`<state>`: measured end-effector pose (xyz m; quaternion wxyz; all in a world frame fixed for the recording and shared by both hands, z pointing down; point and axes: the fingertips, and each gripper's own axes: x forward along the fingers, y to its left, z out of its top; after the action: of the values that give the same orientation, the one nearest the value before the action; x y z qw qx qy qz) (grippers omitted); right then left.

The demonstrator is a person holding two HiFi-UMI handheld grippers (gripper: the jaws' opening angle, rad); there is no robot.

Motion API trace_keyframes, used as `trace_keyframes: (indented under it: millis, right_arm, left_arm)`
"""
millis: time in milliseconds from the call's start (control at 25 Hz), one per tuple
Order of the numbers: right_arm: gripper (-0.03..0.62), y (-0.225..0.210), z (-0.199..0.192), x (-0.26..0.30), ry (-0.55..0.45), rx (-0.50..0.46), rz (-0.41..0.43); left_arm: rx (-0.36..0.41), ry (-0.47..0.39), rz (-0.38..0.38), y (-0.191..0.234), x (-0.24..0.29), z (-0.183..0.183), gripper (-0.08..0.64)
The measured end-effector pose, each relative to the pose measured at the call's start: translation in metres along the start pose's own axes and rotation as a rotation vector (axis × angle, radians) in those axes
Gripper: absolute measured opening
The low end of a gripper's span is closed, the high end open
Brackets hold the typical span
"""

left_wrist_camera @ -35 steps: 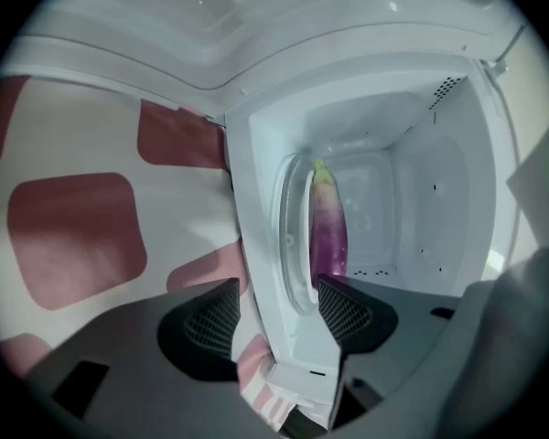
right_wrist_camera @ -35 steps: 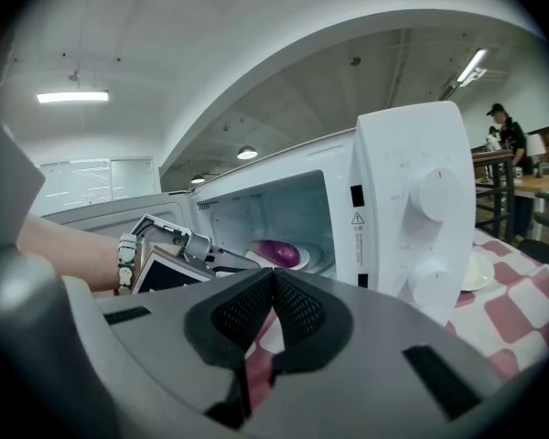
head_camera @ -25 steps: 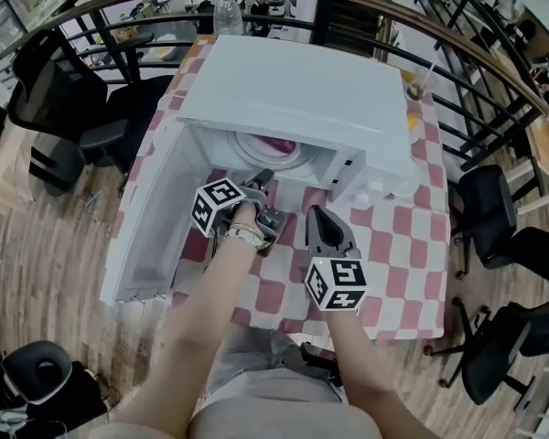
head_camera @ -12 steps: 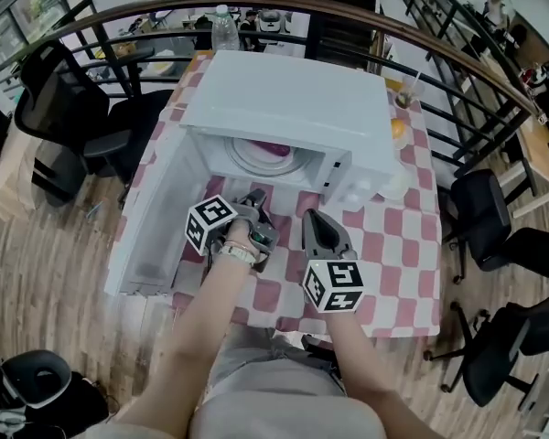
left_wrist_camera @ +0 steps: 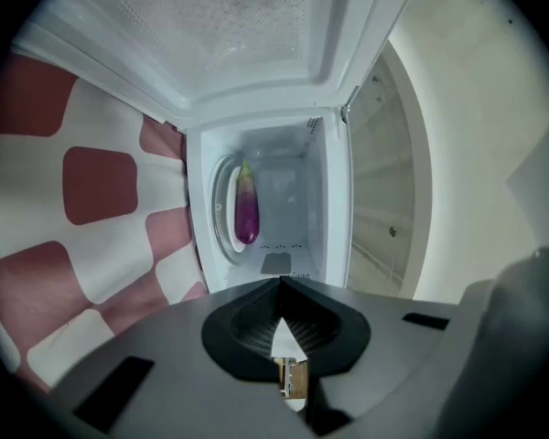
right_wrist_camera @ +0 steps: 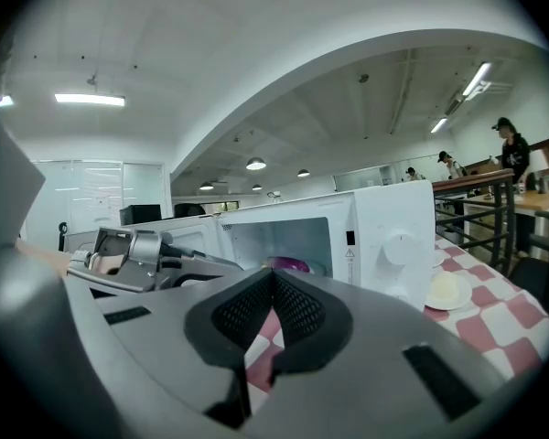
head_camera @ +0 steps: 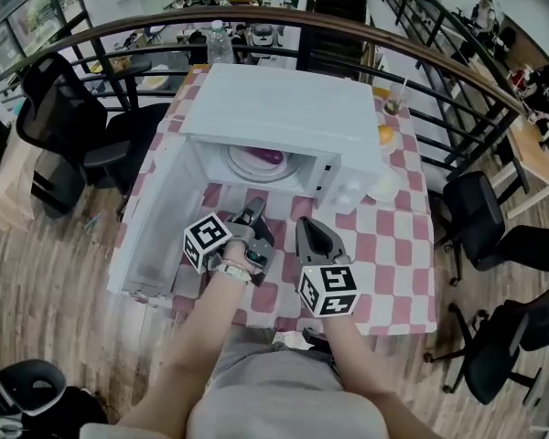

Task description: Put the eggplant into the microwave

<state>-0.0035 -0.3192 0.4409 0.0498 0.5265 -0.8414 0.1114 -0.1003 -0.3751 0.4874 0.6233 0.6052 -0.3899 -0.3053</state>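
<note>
- Landmark: a white box-shaped microwave (head_camera: 284, 108) stands on the counter (head_camera: 398, 245), which is covered in a red-and-white checked cloth. Its white door (head_camera: 151, 240) is swung fully open to the left of the cavity.
- Task item: the long purple eggplant (left_wrist_camera: 246, 210) lies inside the microwave, resting on the round pale turntable plate (head_camera: 242, 165). Nothing touches it.
- Left claw (left_wrist_camera: 280, 286): positioned in front of the microwave's open cavity, clear of it and pointing in. Its jaws have just been closing and are now pressed together, with nothing between them.
- Right claw (right_wrist_camera: 273, 277): in front of the microwave, to the right of the left claw and below the control panel side. Its jaws meet at the tips and hold nothing.
- Progress, as judged: the placing step appears complete, since the eggplant sits wholly within the microwave and both claws are empty and outside it.
- Outstanding, as judged: the door is not shut. The task wording does not require that, so the work may be counted as done; if closing is wanted, the left claw is nearer the door.
- Risk noted: none to the eggplant as it lies. Its far end is partly hidden by the cavity frame from above.
</note>
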Motion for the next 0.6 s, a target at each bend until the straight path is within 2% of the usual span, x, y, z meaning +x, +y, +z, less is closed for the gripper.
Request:
trace_keyframes:
  millis: [280, 600]
  right_arm:
    - [0.023, 0.001, 0.002, -0.006, 0.006, -0.034, 0.016]
    - [0.023, 0.003, 0.004, -0.006, 0.009, -0.018, 0.032]
  left_arm:
    - [0.243, 0.000, -0.067, -0.024, -0.011, -0.010, 0.003]
    - [0.430, -0.002, -0.107, -0.040, -0.022, -0.017, 0.003]
